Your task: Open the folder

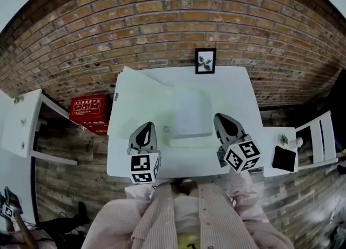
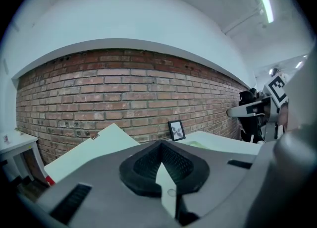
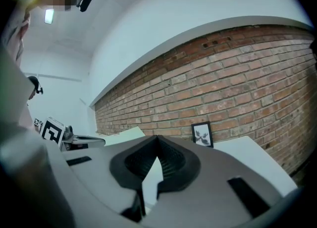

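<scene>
Two grippers hang over the white desk point(image 1: 238, 88): the left gripper point(image 1: 146, 128) and the right gripper point(image 1: 220, 119), each with its jaws pressed together and nothing between them. A pale folder point(image 1: 190, 113) lies flat on the desk between the two sets of jaws, reaching ahead of their tips. Farther ahead, a framed picture point(image 1: 205, 61) stands at the brick wall point(image 1: 162, 20).

Wall point(image 1: 162, 26): red-brown brick, pale mortar lines.
Table point(image 1: 238, 96): white.
Folder point(image 1: 190, 113), frame centre: cloudy white. The sheet point(image 1: 140, 99) to its left is faintly green.
Picture frame point(image 1: 205, 61): black, white print with a dark leaf motif.
Box point(image 1: 89, 108), left of frame: red, white lettering.
Left gripper point(image 1: 146, 128) and right gripper point(image 1: 219, 119): grey, black pads.
Cubes point(image 1: 145, 168): black-and-white square markers.
Shirt point(image 1: 162, 215), bottom of frame: pink and white stripes.
</scene>
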The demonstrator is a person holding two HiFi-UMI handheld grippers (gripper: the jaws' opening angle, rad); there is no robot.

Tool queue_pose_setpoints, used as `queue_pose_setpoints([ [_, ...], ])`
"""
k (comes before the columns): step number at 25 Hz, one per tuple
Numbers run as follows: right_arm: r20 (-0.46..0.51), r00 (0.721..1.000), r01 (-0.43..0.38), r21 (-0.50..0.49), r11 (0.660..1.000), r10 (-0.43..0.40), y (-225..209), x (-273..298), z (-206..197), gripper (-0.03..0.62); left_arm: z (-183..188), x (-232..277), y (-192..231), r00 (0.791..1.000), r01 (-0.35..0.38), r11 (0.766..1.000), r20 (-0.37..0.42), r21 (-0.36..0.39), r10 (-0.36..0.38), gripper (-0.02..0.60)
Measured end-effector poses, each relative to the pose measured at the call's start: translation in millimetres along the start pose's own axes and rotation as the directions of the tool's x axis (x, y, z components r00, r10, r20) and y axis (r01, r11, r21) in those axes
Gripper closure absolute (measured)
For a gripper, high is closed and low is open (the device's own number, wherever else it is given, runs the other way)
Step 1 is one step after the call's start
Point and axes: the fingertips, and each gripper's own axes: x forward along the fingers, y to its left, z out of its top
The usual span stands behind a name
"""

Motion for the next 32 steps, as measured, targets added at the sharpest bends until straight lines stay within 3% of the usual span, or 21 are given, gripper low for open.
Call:
queue_pose_setpoints([
  [6,0.096,0.995,-0.008,0.014,1.0,0.006,7,-9,34,0.589,32,-3,-8,0.996,0.042,0.999,0.084,-0.021,-0.04,0.589],
  [12,0.168,0.984,0.048,0.034,0.998,-0.053,4,-16,59,0.589,54,1,-6,0.989,0.07,0.998,0.132,-0.005,-0.068,0.589],
  [21,0.204,0.972,0.107,0.048,0.993,-0.115,-8,-24,64,0.589,65,-2,3,0.984,0.07,0.998,0.167,-0.01,-0.067,0.589],
  [32,0.188,0.973,0.131,0.023,0.991,-0.134,-17,-23,59,0.589,65,-2,17,0.985,0.04,0.999,0.167,0.004,-0.04,0.589],
])
